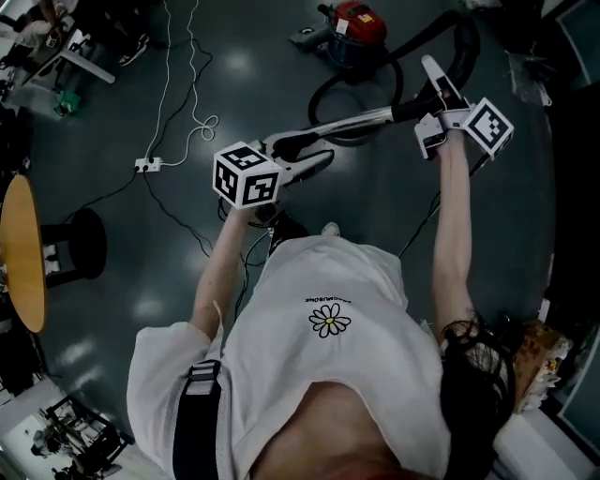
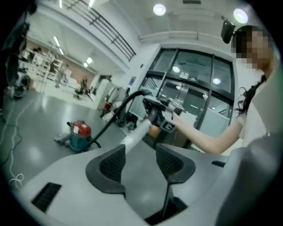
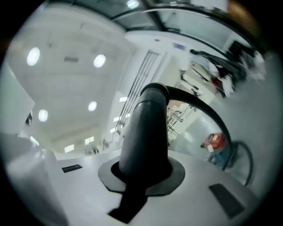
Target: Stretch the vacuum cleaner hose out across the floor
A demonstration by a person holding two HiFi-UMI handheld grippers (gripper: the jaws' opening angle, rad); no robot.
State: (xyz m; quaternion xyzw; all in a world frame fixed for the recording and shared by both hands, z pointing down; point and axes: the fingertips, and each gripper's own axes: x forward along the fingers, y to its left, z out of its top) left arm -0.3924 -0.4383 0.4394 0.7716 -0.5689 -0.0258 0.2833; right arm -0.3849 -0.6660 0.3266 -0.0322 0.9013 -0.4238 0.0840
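A red and teal vacuum cleaner (image 1: 358, 28) stands on the dark floor at the top of the head view. Its black hose (image 1: 464, 42) loops round to a black handle and a silver wand (image 1: 361, 120), both held off the floor. My right gripper (image 1: 433, 94) is shut on the black handle, which fills its jaws in the right gripper view (image 3: 143, 170). My left gripper (image 1: 314, 155) is open at the wand's near end. In the left gripper view the wand (image 2: 137, 132) reaches the left pad's tip, and the gap between the pads (image 2: 141, 152) stays wide.
A round wooden table (image 1: 23, 253) and a black stool (image 1: 84, 244) stand at the left. A power strip (image 1: 148, 165) with white cables lies on the floor ahead of them. Benches fill the top left corner. Glass doors (image 2: 194, 88) rise beyond the vacuum cleaner (image 2: 79, 134).
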